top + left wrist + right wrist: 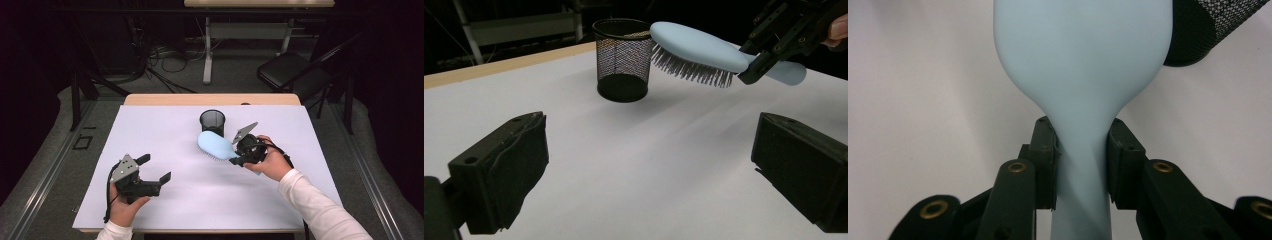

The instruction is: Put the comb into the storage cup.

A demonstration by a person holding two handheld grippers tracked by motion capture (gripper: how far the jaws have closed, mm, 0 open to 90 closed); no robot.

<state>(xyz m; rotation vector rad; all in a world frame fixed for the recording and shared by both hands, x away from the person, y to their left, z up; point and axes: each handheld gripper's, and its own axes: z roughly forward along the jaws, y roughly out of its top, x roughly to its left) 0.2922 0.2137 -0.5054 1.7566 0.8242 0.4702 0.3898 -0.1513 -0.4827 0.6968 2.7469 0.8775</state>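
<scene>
A pale blue hairbrush (216, 145) hangs above the white table, bristles down, its head close to a black mesh cup (212, 122). My right gripper (239, 156) is shut on the brush's handle; in the right gripper view both pads (1047, 160) press the narrow neck of the hairbrush (1083, 75). In the left gripper view the hairbrush (696, 50) floats beside the rim of the mesh cup (621, 60). My left gripper (156, 169) stands open near the table's front left, with nothing between its jaws; it (649, 180) looks toward the cup.
The white table sheet (165, 130) lies on a wooden tabletop. Beyond the far edge stand a black folding chair (290, 72), a table leg and loose cables on the floor.
</scene>
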